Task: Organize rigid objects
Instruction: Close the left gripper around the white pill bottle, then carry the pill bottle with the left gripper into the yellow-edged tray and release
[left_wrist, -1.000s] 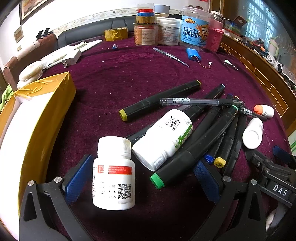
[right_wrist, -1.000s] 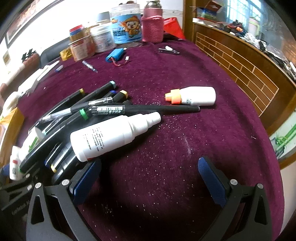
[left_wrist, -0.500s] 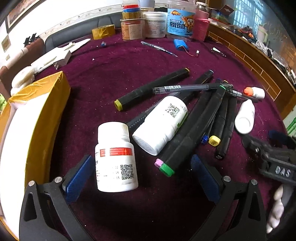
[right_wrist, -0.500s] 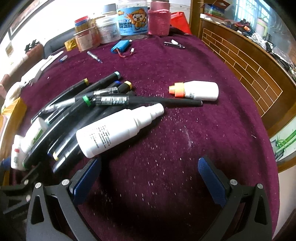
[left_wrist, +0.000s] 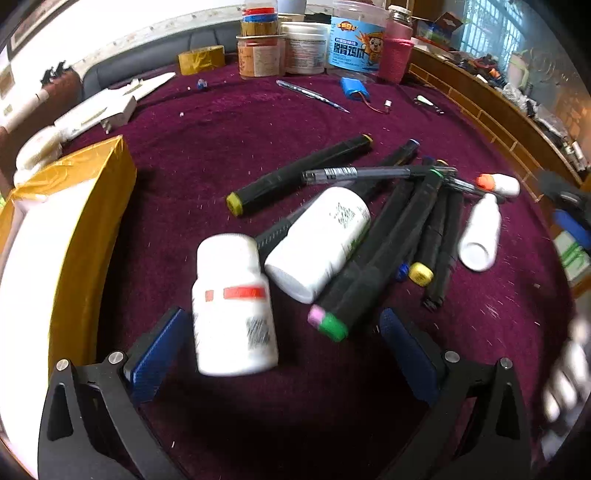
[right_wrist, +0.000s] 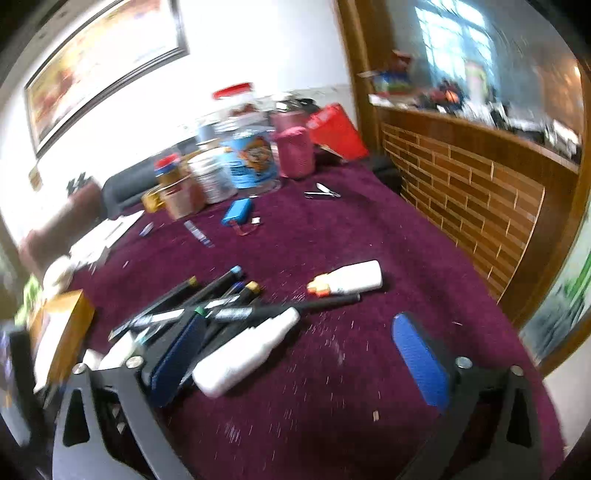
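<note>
Left tongs spread wide, released, low over the purple desk, and the white pill bottle with the red label stands between the blue pads, gripped by neither. Just beside it a second white bottle lies on the black markers. Right tongs gape too, the spray bottle lying between them

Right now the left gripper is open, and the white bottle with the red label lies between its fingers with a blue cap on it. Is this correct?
Not quite: the cap is white, not blue, as the left wrist view shows. The left gripper is open, and the white bottle with the red label lies between its fingers.
</note>
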